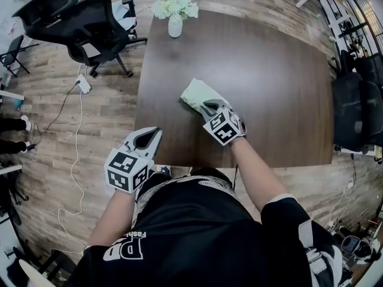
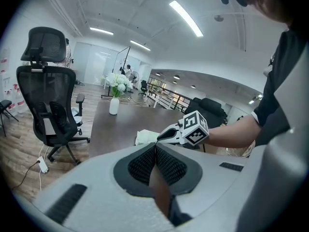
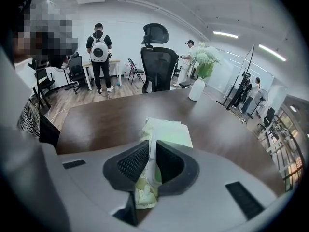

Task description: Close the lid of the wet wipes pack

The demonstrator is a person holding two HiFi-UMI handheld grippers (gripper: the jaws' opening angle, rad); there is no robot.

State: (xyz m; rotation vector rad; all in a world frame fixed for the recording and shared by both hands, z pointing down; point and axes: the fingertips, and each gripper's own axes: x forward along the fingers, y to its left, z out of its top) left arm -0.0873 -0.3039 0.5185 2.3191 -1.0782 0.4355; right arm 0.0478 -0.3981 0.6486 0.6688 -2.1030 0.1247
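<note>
A pale green wet wipes pack [image 1: 194, 93] lies flat on the dark wooden table [image 1: 269, 88], a little left of its middle. My right gripper [image 1: 209, 107] points steeply down at the pack's near end. In the right gripper view the pack [image 3: 169, 132] stretches away from the right gripper [image 3: 152, 146]. Its jaws stand slightly apart, and the pack's white lid flap [image 3: 150, 154] stands upright in the gap. My left gripper [image 1: 146, 139] hangs at the table's near left edge, away from the pack. The left gripper [image 2: 155, 149] is shut, pads together, with nothing in it.
A white vase of white flowers [image 1: 174, 11] stands at the table's far edge. Black office chairs [image 1: 90, 23] stand on the floor to the far left, another [image 1: 359, 112] at the right. Several people [image 3: 100, 57] stand far behind the table.
</note>
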